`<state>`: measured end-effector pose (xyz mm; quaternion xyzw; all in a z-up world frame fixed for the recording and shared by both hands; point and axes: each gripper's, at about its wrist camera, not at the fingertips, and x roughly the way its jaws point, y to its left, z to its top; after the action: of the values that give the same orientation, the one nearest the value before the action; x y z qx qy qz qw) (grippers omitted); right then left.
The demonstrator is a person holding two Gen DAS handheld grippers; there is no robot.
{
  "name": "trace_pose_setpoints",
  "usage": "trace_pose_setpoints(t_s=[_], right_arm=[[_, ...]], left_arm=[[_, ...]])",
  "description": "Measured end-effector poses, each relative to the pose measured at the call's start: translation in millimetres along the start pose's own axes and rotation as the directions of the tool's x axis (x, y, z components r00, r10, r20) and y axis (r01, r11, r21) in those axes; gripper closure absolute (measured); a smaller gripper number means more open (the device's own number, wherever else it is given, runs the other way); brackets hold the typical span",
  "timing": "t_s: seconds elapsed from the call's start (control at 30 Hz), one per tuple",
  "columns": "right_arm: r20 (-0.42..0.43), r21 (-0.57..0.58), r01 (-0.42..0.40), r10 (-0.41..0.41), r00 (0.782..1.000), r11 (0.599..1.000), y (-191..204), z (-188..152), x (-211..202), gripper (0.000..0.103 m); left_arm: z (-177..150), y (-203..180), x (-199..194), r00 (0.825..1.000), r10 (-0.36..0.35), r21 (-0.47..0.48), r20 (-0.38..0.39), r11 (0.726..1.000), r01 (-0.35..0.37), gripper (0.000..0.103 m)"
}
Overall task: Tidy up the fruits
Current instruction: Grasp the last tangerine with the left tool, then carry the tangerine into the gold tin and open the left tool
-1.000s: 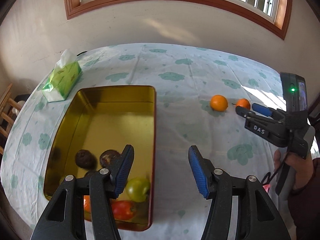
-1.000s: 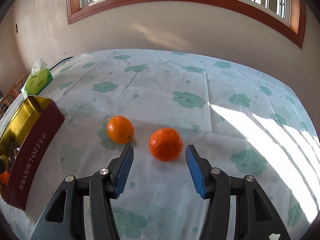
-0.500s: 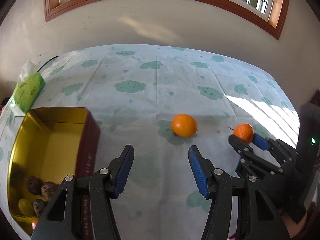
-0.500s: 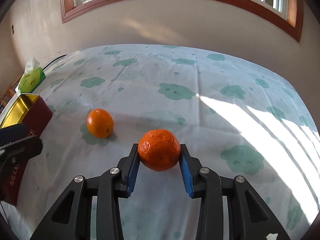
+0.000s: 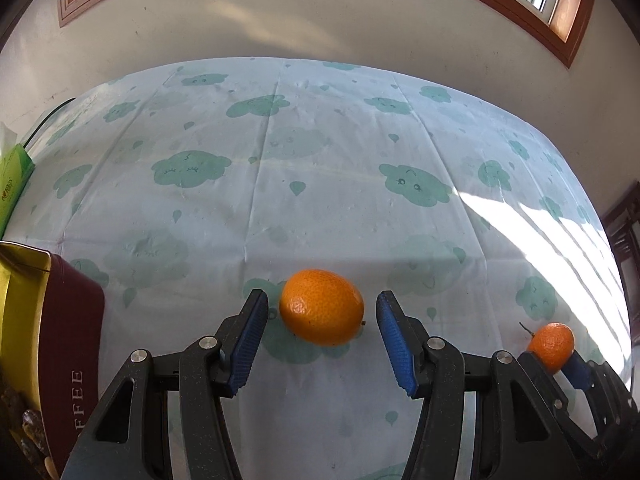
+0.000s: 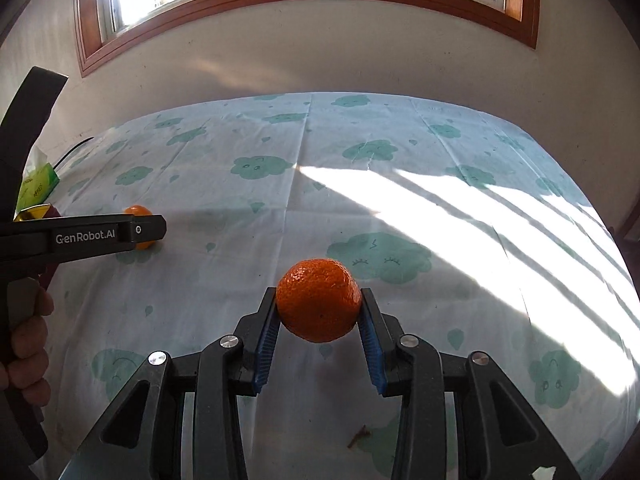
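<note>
- A table (image 5: pixel 320 208) draped in a pale cloth printed with green clouds is seen in both wrist views; bright bars of sunlight lie across its right side.
- A dark red tin (image 5: pixel 60 344) with a gold inside is set at the table's left edge, with a few dark fruits just visible in it at the frame's border.
- A green tissue pack (image 5: pixel 12 184) is placed beyond the tin, at the far left.
- The left gripper (image 5: pixel 320 332) is lowered around a smooth orange (image 5: pixel 322 307) that rests on the cloth; the jaws are closing, but the blue pads are still apart from the fruit on both sides, so nothing is grasped.
- The right gripper (image 6: pixel 319 334) is clenched on a darker mandarin (image 6: pixel 319 300), its pads pressed against both flanks; the fruit is held clear of the cloth, well apart from the tin.
- A small brown stem scrap (image 6: pixel 359 436) is left on the cloth near the right gripper.
</note>
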<state>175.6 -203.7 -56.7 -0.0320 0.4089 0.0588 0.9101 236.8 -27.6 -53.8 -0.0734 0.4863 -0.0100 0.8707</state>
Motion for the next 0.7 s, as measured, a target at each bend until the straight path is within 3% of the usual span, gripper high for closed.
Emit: trace_pose_setpoints(t_s=[0.07, 0.3, 0.7], right_arm=[[-0.002, 0.005, -0.007, 0.007, 1.0, 1.0, 1, 0, 2, 0.068], [-0.003, -0.01, -0.012, 0.012, 1.0, 1.0, 8, 1, 4, 0.068], [0.021, -0.049, -0.035, 0.036, 0.999, 0.998, 40, -25, -34, 0.068]], left_arm=[[0, -1, 3, 1.0, 0.0, 0.008, -0.004, 1.0, 0.0, 0.06], [-15, -1, -16, 1.0, 0.014, 0.033, -0.011, 0.999, -0.014, 0.06], [-84, 29, -122, 0.995, 0.069, 0.045, 0.073, 0.996, -0.072, 0.06]])
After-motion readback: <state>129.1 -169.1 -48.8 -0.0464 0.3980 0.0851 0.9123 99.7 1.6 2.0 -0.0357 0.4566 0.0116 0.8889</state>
